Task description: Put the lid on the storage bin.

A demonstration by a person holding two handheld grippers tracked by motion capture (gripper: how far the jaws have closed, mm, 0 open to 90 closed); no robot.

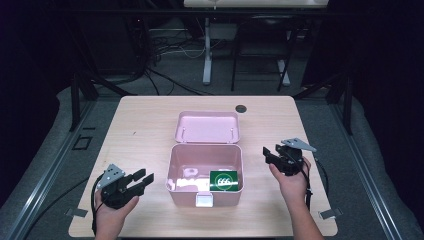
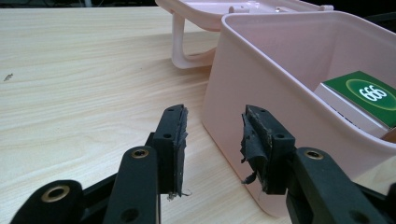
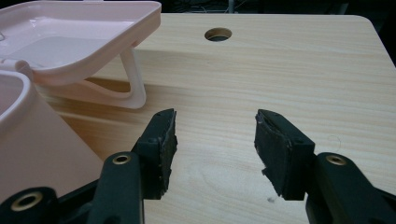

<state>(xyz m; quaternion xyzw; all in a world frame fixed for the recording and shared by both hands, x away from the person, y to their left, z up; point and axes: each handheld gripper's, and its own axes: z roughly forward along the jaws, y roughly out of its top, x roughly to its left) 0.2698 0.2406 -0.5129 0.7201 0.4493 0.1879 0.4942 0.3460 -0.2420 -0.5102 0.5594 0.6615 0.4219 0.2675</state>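
Dark room, cables and stand legs beyond a pale wooden table (image 1: 140, 130). High view: pink box (image 1: 205, 176) stands mid-table, its lid (image 1: 207, 127) thrown back flat behind it; a green carton (image 1: 223, 180) lies inside at the right, a pale round object beside it, too small to name. Left tongs (image 1: 141, 180) rest near the box's left wall, jaws parted, empty; right tongs (image 1: 268, 154) sit just off the right wall, likewise parted and empty. Left gripper view: left tongs (image 2: 214, 140) gape close beside the box wall (image 2: 261, 88), carton (image 2: 369, 95) visible over the rim. Right gripper view: right tongs (image 3: 215, 142) spread over bare wood, lid's handle loop (image 3: 126, 88) ahead to the left, a cable hole (image 3: 218, 33) farther off. Likely step: closing the box or reaching in for the carton. Either way, steady the box with one side, approach from above, and clear the rim before closing. Open table lies on both flanks; the front edge is near both hands.
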